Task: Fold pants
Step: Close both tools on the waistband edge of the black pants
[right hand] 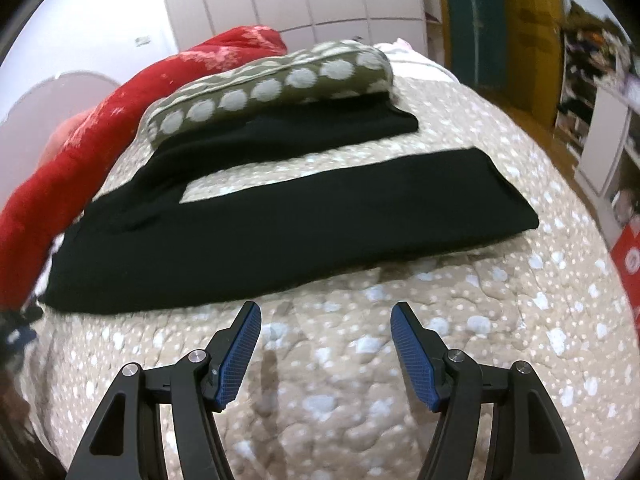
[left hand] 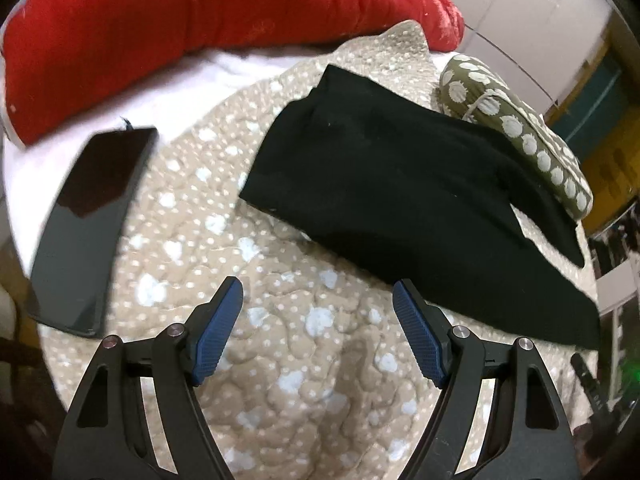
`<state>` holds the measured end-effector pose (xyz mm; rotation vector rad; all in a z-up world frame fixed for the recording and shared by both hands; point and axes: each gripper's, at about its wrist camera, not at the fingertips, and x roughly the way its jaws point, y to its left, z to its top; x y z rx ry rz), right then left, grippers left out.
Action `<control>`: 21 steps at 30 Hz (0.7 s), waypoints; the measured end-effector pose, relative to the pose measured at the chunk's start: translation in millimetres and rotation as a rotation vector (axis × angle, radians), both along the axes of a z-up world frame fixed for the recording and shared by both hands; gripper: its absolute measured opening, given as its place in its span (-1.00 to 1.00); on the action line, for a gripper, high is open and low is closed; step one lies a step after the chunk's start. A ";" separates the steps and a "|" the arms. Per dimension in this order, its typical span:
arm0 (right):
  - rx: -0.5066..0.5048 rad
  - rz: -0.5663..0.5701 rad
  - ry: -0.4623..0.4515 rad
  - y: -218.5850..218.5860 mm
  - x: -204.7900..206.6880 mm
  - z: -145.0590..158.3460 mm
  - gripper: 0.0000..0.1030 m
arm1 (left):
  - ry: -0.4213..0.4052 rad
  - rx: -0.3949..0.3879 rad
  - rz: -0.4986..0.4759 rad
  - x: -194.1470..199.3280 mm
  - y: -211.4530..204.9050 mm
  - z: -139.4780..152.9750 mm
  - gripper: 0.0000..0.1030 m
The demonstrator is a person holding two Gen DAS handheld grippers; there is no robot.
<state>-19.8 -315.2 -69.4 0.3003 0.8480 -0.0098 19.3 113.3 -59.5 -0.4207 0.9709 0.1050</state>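
Left wrist: your left gripper (left hand: 318, 294) is spread, empty, near the pants (left hand: 400, 200); right gripper (right hand: 326, 318) likewise.

Black pants (right hand: 280, 232) flat on quilt (right hand: 500, 340).

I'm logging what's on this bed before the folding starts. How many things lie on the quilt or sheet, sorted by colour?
Black: 2, the pants and the phone
Red: 1, the long cushion
Olive green with pale dots: 1, the pillow, resting on the far pant leg
Total: 4

Both tongs, left and right, are open and hold nothing.
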 end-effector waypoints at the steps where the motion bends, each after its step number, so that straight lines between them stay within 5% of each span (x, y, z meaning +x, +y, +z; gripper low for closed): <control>1: 0.027 -0.001 -0.008 -4.3 1.9 -1.1 0.27 | 0.001 -0.022 0.006 4.7 -0.1 -2.6 0.52; 11: 0.240 -0.012 -0.047 -24.3 45.0 -14.6 0.27 | -0.010 -0.156 0.033 51.6 -3.9 -11.4 0.60; 13: 0.267 -0.027 -0.060 -26.1 52.5 -16.6 -0.05 | -0.027 -0.174 0.040 55.2 -4.0 -12.1 0.60; 15: 0.289 -0.049 -0.059 -29.1 58.0 -20.0 -0.63 | -0.040 -0.193 0.027 58.2 -3.3 -12.6 0.28; 16: 0.308 -0.054 -0.061 -31.1 59.0 -20.9 -0.72 | -0.029 -0.188 0.014 60.7 -3.5 -13.4 -0.41; 17: 0.318 -0.055 -0.067 -33.1 57.5 -20.0 -0.81 | 0.001 -0.184 -0.008 64.3 -4.2 -15.3 -0.66; 21: 0.259 -0.042 -0.129 -24.9 39.0 4.3 -0.89 | -0.014 -0.145 -0.054 56.3 -7.8 0.2 -0.80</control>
